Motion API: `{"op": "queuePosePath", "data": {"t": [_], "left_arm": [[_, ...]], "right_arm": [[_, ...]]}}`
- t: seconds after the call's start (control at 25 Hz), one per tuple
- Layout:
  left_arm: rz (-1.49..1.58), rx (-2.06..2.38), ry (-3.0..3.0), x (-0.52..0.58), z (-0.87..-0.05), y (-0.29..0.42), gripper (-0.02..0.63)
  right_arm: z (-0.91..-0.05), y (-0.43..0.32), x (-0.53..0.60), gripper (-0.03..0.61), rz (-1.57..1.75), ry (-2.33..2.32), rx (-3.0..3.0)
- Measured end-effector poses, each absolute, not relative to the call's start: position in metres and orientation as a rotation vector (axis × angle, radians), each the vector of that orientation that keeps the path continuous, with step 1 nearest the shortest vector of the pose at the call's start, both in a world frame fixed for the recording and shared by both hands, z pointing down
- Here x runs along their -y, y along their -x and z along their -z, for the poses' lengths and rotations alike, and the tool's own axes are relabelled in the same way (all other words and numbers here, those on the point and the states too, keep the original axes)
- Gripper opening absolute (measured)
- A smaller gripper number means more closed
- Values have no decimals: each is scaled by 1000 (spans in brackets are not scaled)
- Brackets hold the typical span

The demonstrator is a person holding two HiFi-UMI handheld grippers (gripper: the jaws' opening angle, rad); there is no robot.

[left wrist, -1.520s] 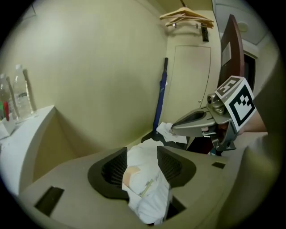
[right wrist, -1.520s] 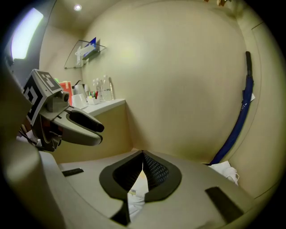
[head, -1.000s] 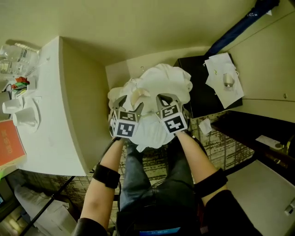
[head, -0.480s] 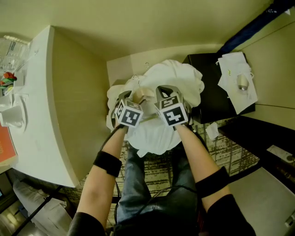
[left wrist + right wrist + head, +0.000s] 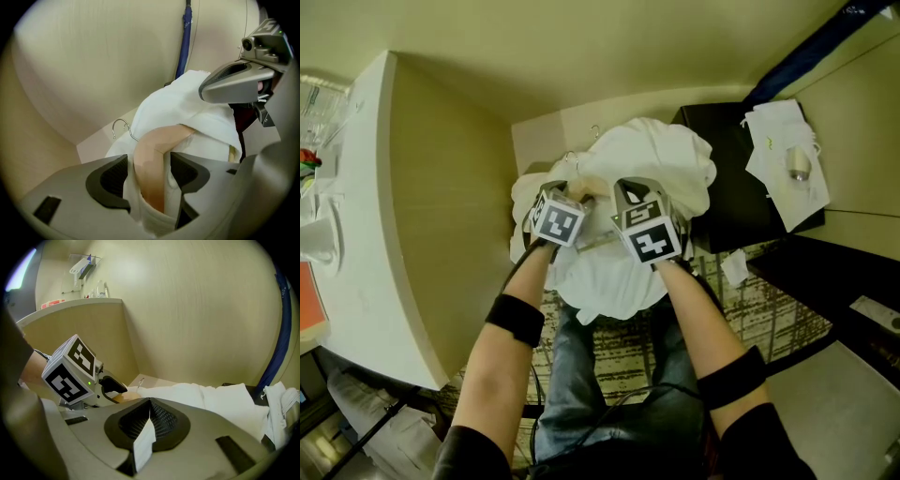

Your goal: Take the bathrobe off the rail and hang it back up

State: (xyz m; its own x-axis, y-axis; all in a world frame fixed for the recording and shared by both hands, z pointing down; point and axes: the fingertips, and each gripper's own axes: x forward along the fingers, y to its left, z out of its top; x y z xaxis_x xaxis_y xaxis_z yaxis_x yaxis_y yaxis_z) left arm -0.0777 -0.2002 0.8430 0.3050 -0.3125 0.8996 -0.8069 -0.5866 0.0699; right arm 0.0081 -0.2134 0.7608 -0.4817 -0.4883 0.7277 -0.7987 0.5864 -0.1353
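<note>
The white bathrobe (image 5: pixel 652 164) is bunched over a pale wooden hanger (image 5: pixel 152 154), whose metal hook (image 5: pixel 121 126) sticks out free toward the wall corner. My left gripper (image 5: pixel 149 171) is shut on the hanger's arm, with robe cloth wrapped around it. In the head view it (image 5: pixel 570 195) sits at the robe's left side. My right gripper (image 5: pixel 149 416) is shut on a fold of the bathrobe (image 5: pixel 143 441). It (image 5: pixel 625 194) is close beside the left one, over the middle of the bundle. The rail is in no view.
A white counter (image 5: pixel 366 234) with cups stands at the left. At the right is a black cabinet (image 5: pixel 736 202) with papers (image 5: pixel 783 155) on it, and a blue umbrella (image 5: pixel 811 47) leans in the corner. Below are the person's legs and patterned carpet (image 5: pixel 750 300).
Both grippers have come down with the robe and hanger, the left one further. The grips have not changed.
</note>
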Motion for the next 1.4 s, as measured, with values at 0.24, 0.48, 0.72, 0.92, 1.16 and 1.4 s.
{"op": "queuePosePath", "data": {"t": [0.24,0.48,0.72,0.92,1.16,1.4], "left_arm": [[-1267,953,-2066,197,-851,74,204],[-1279,990,-2084,199,-850,79,192],[-1210,1045,-2150,198,-845,70,190],[-1198,1225,-2202,199,-818,76,190],[-1180,1487,-2236,204,-749,92,190],[-1176,1750,-2318,211,-648,105,186]], "right_arm": [[-762,-9,211,25,-622,-1022,2169],[-765,-10,208,25,-628,-1031,2170],[-767,-10,204,25,-631,-1037,2171],[-754,-18,199,25,-621,-1073,2174],[-697,-34,208,25,-562,-1172,2207],[-620,-37,221,25,-438,-1222,2267]]}}
